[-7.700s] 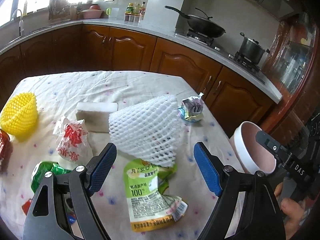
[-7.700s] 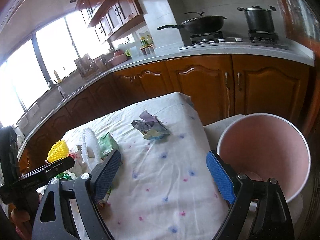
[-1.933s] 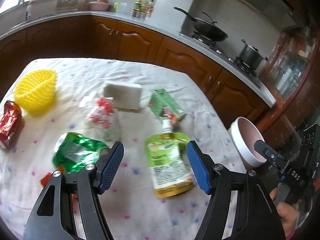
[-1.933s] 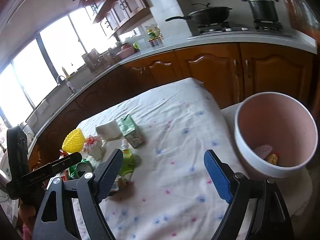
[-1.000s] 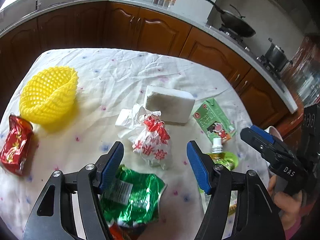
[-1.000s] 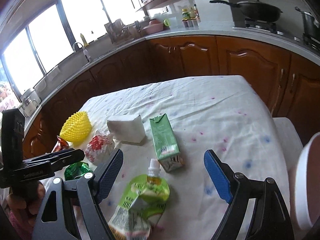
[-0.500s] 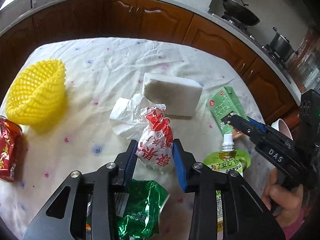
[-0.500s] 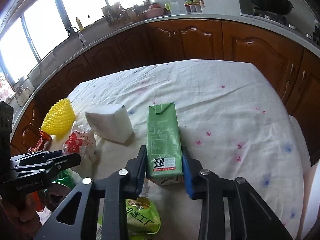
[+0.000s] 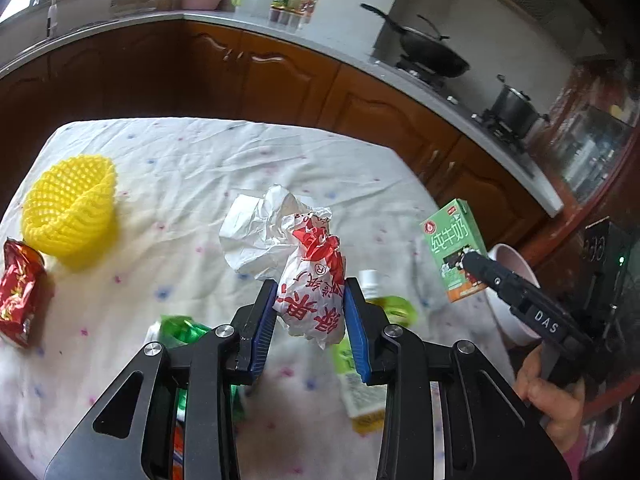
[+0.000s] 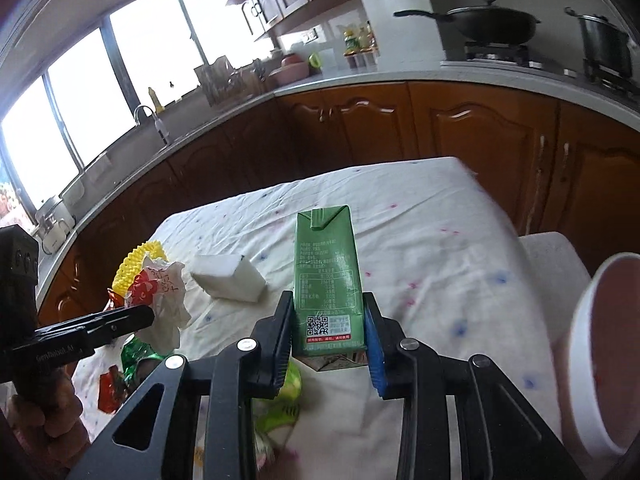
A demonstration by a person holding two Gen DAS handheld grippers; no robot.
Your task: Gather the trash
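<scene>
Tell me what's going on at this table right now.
A person is clearing trash off a cloth-covered table with two handheld grippers. The left gripper is clamped on a crumpled red-and-white wrapper, and the right gripper on a green milk carton; both jaws have just closed on them. A pink bin waits at the right. A yellow foam net, a white sponge block and other wrappers remain.

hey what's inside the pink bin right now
Only part of the pink bin shows: its white rim and a stretch of bare pink inner wall. Its bottom lies beyond the frame edge, so any contents cannot be seen.
</scene>
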